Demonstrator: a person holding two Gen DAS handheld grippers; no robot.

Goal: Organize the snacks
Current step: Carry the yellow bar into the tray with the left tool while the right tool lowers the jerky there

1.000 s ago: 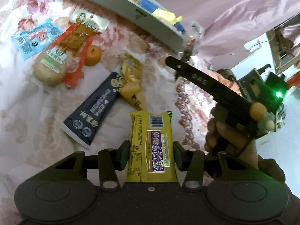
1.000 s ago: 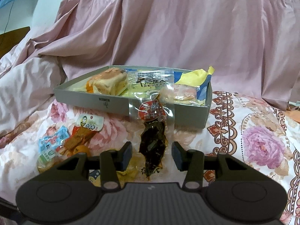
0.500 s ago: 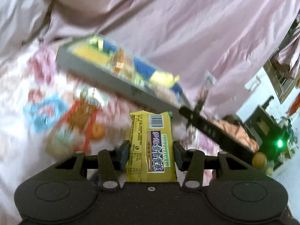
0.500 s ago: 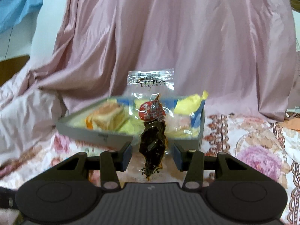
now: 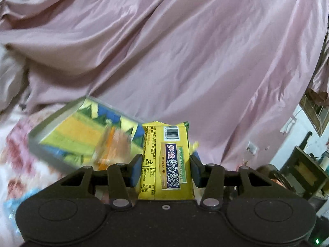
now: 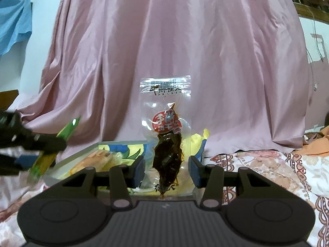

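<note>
Above the floral bedspread [image 6: 267,164], both grippers have lifted away from the loose snacks they looked down on a second ago and now face the shallow grey cardboard tray [image 5: 55,121] of packets, so both carries look near their drop. The left gripper [image 5: 166,169] pinches a yellow foil biscuit packet with a blue label [image 5: 166,160] between its blue pads; the right gripper [image 6: 167,169] clamps a clear plastic pouch of dark dried strips [image 6: 167,142] by its edges. From the right view the tray's near wall [image 6: 67,160] lies just ahead and below, its far side close against the draped pink cloth [image 6: 174,41]. The left gripper enters from the left there, blurred, close over the tray's corner; I judge the two should release in turn, since room above the tray is shared.
</note>
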